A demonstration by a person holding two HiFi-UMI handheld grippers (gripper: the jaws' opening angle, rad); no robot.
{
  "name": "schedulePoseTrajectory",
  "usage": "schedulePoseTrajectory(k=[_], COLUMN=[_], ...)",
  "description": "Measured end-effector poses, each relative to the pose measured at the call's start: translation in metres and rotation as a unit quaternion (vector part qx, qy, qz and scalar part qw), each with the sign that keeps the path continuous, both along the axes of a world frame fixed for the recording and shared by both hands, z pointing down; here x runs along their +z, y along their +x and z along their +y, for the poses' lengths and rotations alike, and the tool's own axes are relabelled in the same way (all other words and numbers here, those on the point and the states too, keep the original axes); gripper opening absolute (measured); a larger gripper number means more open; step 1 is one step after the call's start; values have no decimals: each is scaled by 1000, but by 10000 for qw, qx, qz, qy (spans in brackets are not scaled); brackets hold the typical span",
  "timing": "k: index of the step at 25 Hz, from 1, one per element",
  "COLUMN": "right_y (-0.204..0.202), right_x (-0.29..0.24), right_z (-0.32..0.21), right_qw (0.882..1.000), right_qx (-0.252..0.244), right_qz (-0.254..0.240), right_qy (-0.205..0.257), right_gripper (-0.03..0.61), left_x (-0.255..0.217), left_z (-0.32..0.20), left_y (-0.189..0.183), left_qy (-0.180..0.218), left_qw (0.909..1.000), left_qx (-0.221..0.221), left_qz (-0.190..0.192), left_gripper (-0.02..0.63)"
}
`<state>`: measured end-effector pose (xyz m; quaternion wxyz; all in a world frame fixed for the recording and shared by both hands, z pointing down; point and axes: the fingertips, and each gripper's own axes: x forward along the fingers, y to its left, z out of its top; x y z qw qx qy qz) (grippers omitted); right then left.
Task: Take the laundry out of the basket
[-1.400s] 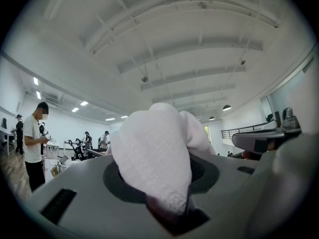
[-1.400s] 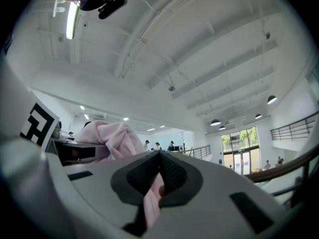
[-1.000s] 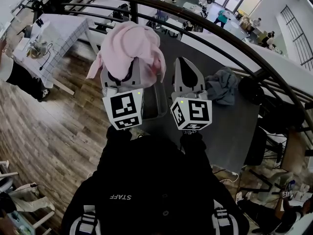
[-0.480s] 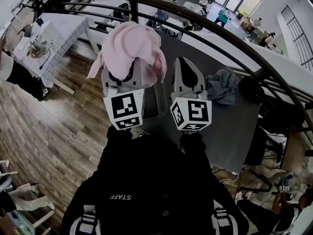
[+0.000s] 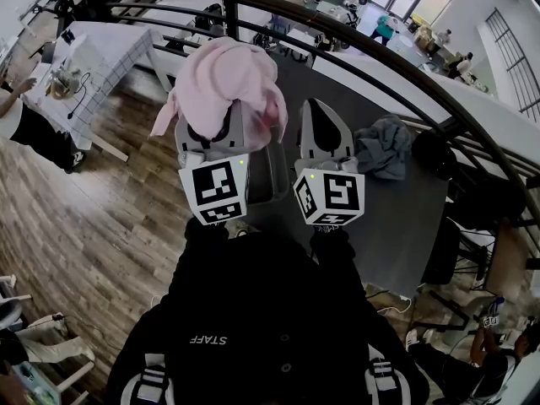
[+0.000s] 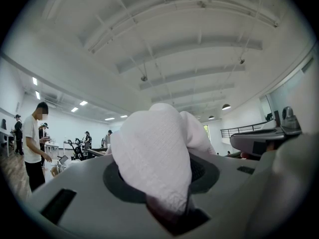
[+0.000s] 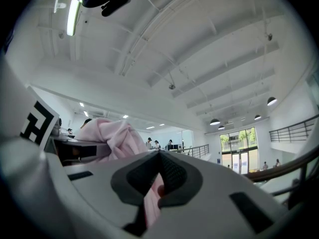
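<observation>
A pink garment is bunched over my left gripper, raised above the dark table; in the left gripper view the garment looks whitish, fills the jaws and is pinched between them. My right gripper stands close beside it on the right, jaws together. A strip of the pink garment sits in the gap between its pads, and the rest of the cloth shows to its left. The grey basket lies below, between the two grippers, mostly hidden.
A crumpled grey garment lies on the table to the right of the right gripper. A dark curved railing runs behind the table. Wood floor lies to the left, and people stand in the background.
</observation>
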<state>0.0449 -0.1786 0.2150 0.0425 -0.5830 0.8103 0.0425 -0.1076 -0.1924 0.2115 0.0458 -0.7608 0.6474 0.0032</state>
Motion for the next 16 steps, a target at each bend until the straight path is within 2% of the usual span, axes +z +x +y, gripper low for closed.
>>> schedulePoseTrajectory(k=[16], right_y=[-1], right_x=[4], right_z=[-1], right_qw=[10000], right_qx=[20], right_qz=[32], right_qy=[5], right_gripper=[14], left_x=[-2], left_z=[2], left_y=[-5], left_qy=[110], left_qw=[9999], left_qx=[-84], left_qz=[33], left_gripper=[172])
